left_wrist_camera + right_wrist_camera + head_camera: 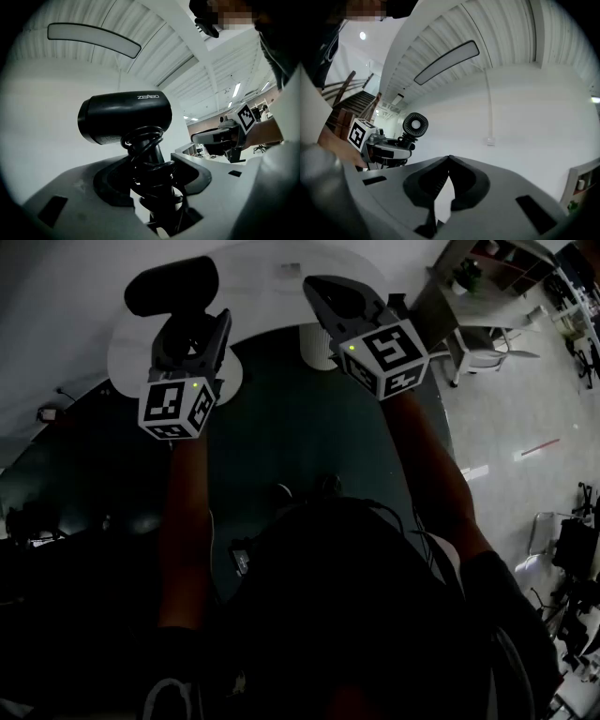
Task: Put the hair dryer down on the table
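Hair dryer [124,117] sits just beyond the left gripper [159,190], whose jaws clamp its cord-wrapped handle; the right gripper [448,161] is closed and empty. Lower it gently onto the table [267,296] before releasing.

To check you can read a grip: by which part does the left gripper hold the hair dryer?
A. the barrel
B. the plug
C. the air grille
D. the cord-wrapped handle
D: in the left gripper view the left gripper has its jaws closed on the handle of the hair dryer, with the cord coiled round it and the barrel above.
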Motion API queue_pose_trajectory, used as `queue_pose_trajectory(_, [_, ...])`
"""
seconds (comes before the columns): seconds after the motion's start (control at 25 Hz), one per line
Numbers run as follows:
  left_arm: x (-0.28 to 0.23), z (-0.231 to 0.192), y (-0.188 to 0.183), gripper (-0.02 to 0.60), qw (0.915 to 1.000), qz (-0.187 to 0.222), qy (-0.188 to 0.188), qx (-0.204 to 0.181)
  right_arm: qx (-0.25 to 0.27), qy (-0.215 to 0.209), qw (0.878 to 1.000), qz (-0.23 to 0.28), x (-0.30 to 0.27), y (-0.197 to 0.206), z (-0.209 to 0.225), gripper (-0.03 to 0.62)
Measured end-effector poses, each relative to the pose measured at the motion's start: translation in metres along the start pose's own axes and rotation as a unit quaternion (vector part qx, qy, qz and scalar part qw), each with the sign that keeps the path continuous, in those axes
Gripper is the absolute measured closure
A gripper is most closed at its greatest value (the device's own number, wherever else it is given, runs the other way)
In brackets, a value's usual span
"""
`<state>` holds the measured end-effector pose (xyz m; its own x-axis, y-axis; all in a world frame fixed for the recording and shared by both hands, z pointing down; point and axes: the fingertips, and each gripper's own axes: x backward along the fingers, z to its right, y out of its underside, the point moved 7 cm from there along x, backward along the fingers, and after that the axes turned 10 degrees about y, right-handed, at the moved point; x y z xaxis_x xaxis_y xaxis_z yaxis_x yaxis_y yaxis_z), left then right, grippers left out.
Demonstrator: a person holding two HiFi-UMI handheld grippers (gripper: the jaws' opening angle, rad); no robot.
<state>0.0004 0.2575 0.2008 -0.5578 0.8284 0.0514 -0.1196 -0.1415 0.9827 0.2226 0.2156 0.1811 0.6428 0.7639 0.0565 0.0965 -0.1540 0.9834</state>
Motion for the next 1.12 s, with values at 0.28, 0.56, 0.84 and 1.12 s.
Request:
queue_pose_trajectory(0.28, [-0.004, 0.004, 0.001, 0.342, 1.0000, 0.000, -0.004, 0.003, -0.001, 0.003, 1.000, 0.003, 0.003, 0.000, 0.008, 0.585])
queue_pose_trajectory(0.56, [-0.010, 0.010, 0.000, 0.342, 0.9999, -0.006, -0.009, 0.003, -0.022, -0.008, 1.000, 0.018, 0.007, -0.001, 0.016, 0.583])
queue_pose_trajectory(0.84, [-0.015, 0.018, 0.004, 0.342, 0.9998, -0.011, -0.014, 0.004, -0.025, -0.011, 0.999, 0.023, 0.011, 0.003, 0.025, 0.583])
queue_pose_trajectory(1.12, [-0.022, 0.022, 0.007, 0.342, 0.9998, -0.013, -0.016, 0.003, -0.027, -0.015, 0.999, 0.025, 0.009, 0.009, 0.031, 0.583])
